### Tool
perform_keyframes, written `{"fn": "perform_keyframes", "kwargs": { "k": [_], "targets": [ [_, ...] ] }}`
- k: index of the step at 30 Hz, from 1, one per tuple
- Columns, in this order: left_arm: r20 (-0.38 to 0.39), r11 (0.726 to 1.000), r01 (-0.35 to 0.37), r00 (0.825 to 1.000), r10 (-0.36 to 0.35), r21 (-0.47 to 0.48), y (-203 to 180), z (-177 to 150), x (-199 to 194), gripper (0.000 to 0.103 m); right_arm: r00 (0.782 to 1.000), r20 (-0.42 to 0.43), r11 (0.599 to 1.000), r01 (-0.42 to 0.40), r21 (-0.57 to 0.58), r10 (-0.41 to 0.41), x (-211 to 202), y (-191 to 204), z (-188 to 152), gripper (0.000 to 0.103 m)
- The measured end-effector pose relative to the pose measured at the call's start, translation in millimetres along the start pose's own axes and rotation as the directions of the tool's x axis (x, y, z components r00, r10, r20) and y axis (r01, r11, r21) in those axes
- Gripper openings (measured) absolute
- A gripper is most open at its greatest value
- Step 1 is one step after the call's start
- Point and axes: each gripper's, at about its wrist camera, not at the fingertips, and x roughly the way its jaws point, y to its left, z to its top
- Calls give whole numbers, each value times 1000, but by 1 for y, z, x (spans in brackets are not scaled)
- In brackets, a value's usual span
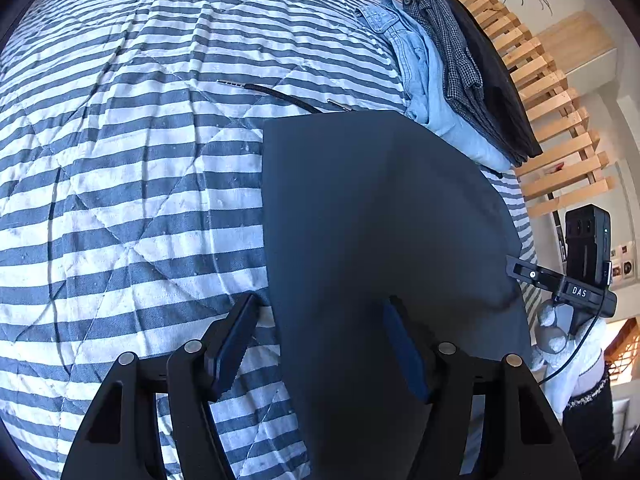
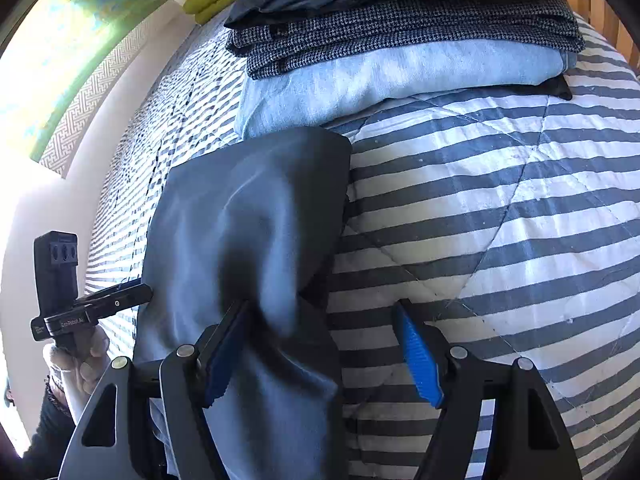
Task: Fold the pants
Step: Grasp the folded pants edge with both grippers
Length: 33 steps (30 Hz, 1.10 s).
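Pants (image 1: 384,216) of dark navy cloth lie on a bed, spread over a quilted bedspread (image 1: 132,184) of blue-grey and white stripes stitched in diamonds. In the left wrist view the left hand-held gripper (image 1: 320,344) stands released, its jaws apart over the near edge of the pants: the cloth's straight left edge runs between the two fingers, so one finger is above bare bedspread and the other above the dark cloth, neither pressing on it. Ahead of this gripper a black drawstring (image 1: 276,94) with metal tips trails out from the far end of the pants onto the stripes.

In the right wrist view the right hand-held gripper (image 2: 322,350) is also released, jaws wide. A rumpled fold of the pants (image 2: 248,216) passes beside its left finger and partly between the fingers; the blue ribbed pad of the other finger is over bare striped bedspread (image 2: 500,220). The cloth looks blurred there.

Beyond both grippers, at the far side of the bed, sits a stack of folded clothes (image 2: 400,40): light blue at the bottom, a small check in the middle, dark on top. Past the stack in the left view run pale wooden slats (image 1: 560,120). Off to the left of the right gripper is a white wall with a patterned, green-and-yellow picture (image 2: 68,64).

Each view catches the other gripper at its edge, held by a gloved hand (image 1: 560,340).
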Motion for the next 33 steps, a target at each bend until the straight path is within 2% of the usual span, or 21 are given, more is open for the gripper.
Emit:
{"fn": "perform_keyframes", "kwargs": {
  "k": [4, 6, 9, 11, 12, 14, 16, 17, 18, 19, 21, 22, 23, 24, 25, 26, 28, 29, 33],
  "targets": [
    [-4, 998, -35, 999, 35, 55, -12, 0, 5, 56, 1000, -6, 1000, -16, -9, 16, 3, 1, -1, 69],
    [-7, 998, -35, 999, 35, 54, -12, 0, 4, 54, 1000, -25, 1000, -11, -19, 10, 3, 2, 2, 69],
    [-14, 999, -28, 999, 29, 46, -9, 3, 3, 50, 998, -39, 996, 52, -69, -54, -1, 4, 6, 69],
    [-10, 997, -43, 999, 44, 62, -13, 3, 6, 48, 997, -55, 997, 46, -61, -49, 3, 5, 7, 69],
    [-5, 996, -57, 998, 57, 76, -16, 2, 6, 47, 998, -56, 998, 40, -48, -43, 6, 6, 8, 73],
    [-2, 992, -70, 997, 71, 102, -20, 1, 7, 36, 999, -39, 998, 32, -52, -34, 11, 14, 10, 76],
    [1, 989, -84, 996, 85, 123, -25, -1, 8, 31, 999, -16, 997, 42, -67, -43, 17, 22, 10, 72],
    [3, 987, -91, 996, 92, 135, -27, -1, 8, 30, 999, -17, 997, 31, -77, -32, 18, 26, 9, 60],
    [2, 985, -92, 996, 92, 145, -27, -2, 7, 30, 1000, -29, 997, 10, -82, -13, 20, 29, 9, 46],
    [0, 986, -87, 996, 88, 144, -27, -2, 7, 29, 999, -38, 996, -12, -84, 9, 19, 31, 8, 41],
    [-3, 989, -73, 997, 74, 127, -24, 0, 6, 30, 999, -53, 995, -15, -102, 10, 18, 33, 8, 40],
    [-4, 993, -58, 998, 59, 101, -21, 2, 7, 35, 998, -62, 995, -19, -102, 13, 19, 32, 8, 40],
    [-7, 997, -34, 999, 35, 68, -18, 3, 10, 47, 997, -69, 996, -31, -85, 25, 20, 29, 8, 41],
    [-2, 999, 1, 1000, -1, 45, -17, 4, 10, 52, 996, -70, 997, -52, -48, 49, 23, 26, 8, 44],
    [-1, 998, -8, 1000, 8, 59, -21, 4, 11, 53, 995, -71, 997, -72, 1, 72, 29, 22, 8, 46],
    [8, 994, -42, 999, 41, 100, -27, 3, 12, 45, 994, -54, 995, -92, 26, 94, 31, 21, 8, 47],
    [18, 984, -83, 997, 81, 157, -34, -2, 14, 36, 997, -50, 998, -62, -20, 61, 32, 34, 7, 47],
    [18, 984, -82, 997, 80, 161, -34, -3, 13, 32, 997, -55, 997, -56, -46, 53, 32, 40, 6, 45],
    [0, 992, -37, 999, 37, 117, -21, -2, 10, 29, 994, -95, 996, -59, -63, 53, 26, 41, 3, 47]
  ]
}}
